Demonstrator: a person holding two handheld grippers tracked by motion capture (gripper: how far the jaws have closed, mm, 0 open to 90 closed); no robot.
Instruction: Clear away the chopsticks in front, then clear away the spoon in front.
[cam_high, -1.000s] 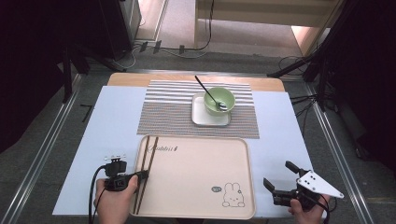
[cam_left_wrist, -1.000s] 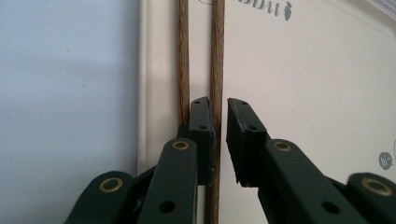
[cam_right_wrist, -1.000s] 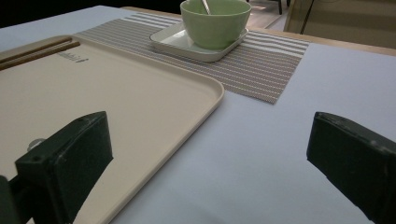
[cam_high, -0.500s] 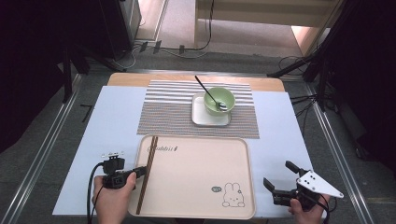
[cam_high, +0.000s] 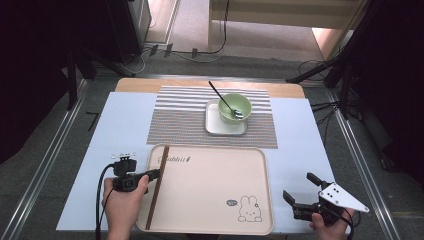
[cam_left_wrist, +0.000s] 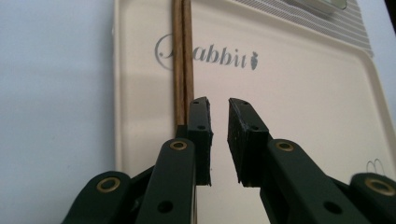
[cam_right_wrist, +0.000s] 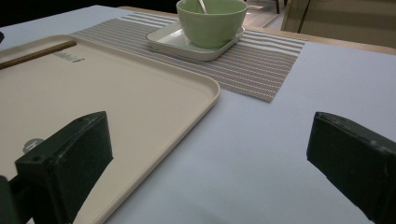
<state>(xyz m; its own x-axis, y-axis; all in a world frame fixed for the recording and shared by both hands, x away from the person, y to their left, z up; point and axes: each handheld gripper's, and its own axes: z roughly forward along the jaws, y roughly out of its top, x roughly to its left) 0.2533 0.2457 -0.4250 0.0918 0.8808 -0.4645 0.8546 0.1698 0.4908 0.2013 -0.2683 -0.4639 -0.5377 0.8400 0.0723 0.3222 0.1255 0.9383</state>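
Note:
A pair of brown chopsticks (cam_high: 156, 192) (cam_left_wrist: 182, 56) lies lengthwise along the left side of the cream rabbit tray (cam_high: 215, 200) (cam_left_wrist: 303, 107) (cam_right_wrist: 116, 93). My left gripper (cam_high: 156, 173) (cam_left_wrist: 218, 105) reaches over the tray's left rim. Its jaws stand a narrow gap apart with nothing between them, and the chopsticks run just beside and under the left jaw. My right gripper (cam_high: 298, 186) (cam_right_wrist: 210, 130) is wide open and holds nothing. It hovers low over the blue table cover to the right of the tray.
A green bowl (cam_high: 235, 106) (cam_right_wrist: 211, 21) with a spoon (cam_high: 222, 97) in it stands on a square white plate (cam_high: 217, 127) (cam_right_wrist: 173, 42). The plate rests on a striped placemat (cam_high: 180, 120) (cam_right_wrist: 261, 60) behind the tray. Metal rails run along both sides of the table.
My left gripper has turned from pointing forward along the chopsticks to pointing right across them. The chopsticks have kept their place on the tray. The right gripper has not moved.

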